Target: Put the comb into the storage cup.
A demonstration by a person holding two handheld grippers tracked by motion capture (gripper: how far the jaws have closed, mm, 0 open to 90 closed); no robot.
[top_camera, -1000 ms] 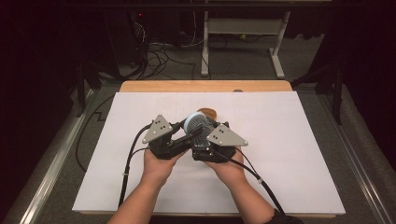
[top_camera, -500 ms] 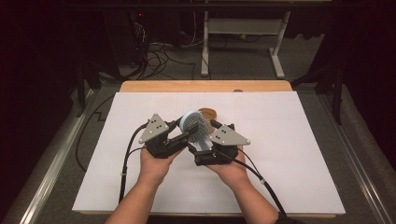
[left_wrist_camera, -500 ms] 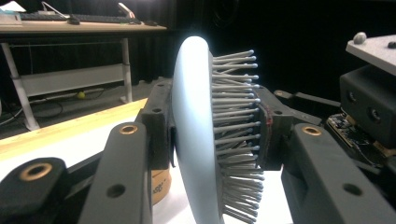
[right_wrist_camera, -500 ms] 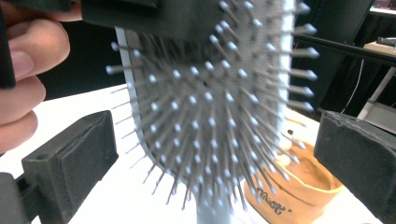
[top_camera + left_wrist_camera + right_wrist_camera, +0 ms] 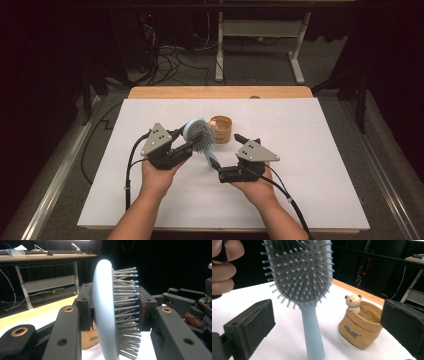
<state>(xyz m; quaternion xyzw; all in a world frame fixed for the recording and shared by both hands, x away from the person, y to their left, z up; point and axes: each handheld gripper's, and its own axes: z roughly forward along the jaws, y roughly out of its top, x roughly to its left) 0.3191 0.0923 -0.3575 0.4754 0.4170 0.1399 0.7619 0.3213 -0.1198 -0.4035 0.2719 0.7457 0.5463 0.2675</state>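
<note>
Left gripper view looks along two black jaws pressed together on the head of a pale blue hairbrush (image 5: 106,310), one pad flat against its smooth back and the other into its grey bristles. This grip across the head seems chosen to hold the brush steady and upright, with the handle hanging free below.

From the high view, the left gripper (image 5: 187,140) holds the brush above the white sheet (image 5: 310,200) that covers the table, roughly at the sheet's middle and a little toward its far edge. The handle slopes down toward the person's near edge.

The right gripper (image 5: 242,139) sits just beside the handle, to its right, with its jaws spread wide and pinching nothing. In the right gripper view the two black pads stand well apart on either side of the brush handle (image 5: 313,332), which probably means this gripper is lined up to take the handle, though that is a judgement only.

Behind the brush, toward the sheet's far edge, stands a small tan pouch-shaped holder (image 5: 223,129) with a little bear figure (image 5: 352,302) at its rim. It is near the brush head but not touching it. It could get in the way if the brush swings forward. Cables trail from both grippers toward the near edge.
</note>
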